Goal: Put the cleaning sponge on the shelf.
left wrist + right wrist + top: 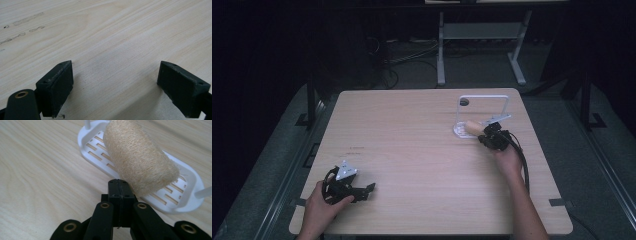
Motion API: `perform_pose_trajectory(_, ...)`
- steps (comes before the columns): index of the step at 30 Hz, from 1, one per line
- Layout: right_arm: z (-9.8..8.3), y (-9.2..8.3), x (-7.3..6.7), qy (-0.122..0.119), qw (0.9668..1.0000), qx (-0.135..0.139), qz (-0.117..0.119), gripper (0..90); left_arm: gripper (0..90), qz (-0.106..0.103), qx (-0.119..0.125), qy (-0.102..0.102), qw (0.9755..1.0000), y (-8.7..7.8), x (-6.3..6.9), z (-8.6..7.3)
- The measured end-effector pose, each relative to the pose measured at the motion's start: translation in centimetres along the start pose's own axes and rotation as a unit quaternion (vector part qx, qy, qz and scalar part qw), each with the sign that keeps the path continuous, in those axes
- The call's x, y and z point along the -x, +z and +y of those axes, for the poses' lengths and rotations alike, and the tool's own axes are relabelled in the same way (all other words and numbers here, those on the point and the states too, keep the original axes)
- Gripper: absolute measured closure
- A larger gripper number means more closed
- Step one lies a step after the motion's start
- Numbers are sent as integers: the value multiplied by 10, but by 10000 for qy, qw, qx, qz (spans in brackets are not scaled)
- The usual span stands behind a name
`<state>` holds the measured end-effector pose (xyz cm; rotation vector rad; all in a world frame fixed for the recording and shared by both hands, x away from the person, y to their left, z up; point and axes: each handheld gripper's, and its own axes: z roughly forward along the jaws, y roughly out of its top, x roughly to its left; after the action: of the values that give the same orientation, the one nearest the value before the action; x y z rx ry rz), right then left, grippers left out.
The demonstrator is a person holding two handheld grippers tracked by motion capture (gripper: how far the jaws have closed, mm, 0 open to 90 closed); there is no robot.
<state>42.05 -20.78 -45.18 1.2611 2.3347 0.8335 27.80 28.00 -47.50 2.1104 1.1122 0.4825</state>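
Observation:
A tan loofah roll [140,160] lies tilted on the slotted white base of a small rack [93,152]; in the high view the loofah [472,127] sits under the rack's white frame [484,98] at the table's far right. My right gripper [120,185] is shut, its jaws pressed together right at the loofah's near end; I see nothing between them. From above, that right gripper [487,134] points at the loofah from the near right. My left gripper [115,85] stands open over bare wood, seen as the left gripper [364,192] near the front left edge.
The light wooden table [412,145] has faint marks left of centre [356,148]. Beyond the far edge stand white table legs [441,50] and cables on a dark floor. Black frame rails run along both sides.

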Motion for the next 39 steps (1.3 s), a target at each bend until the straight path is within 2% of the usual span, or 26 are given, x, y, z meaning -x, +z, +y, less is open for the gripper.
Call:
perform_pose_trajectory(5, -3, 3, 5, 22, 9999, -84, -130, 898, 129, 0, 4, -1, 10000, 0, 0, 0)
perform_pose_trajectory(25, -3, 1, 30, 234, 9990, -93, -359, 898, 129, 2, 1, 2, 10000, 0, 0, 0)
perform_pose_trajectory(29, -3, 0, 30, 274, 9990, -71, -337, 898, 129, 1, 3, 0, 10000, 0, 0, 0)
perform_pose_trajectory(33, -3, -5, 28, 326, 9992, 39, -213, 897, 129, 2, 4, -1, 10000, 0, 0, 0)
perform_pose_trajectory(39, -3, -10, 23, 309, 9994, 132, -120, 893, 129, 1, 1, 1, 10000, 0, 0, 0)
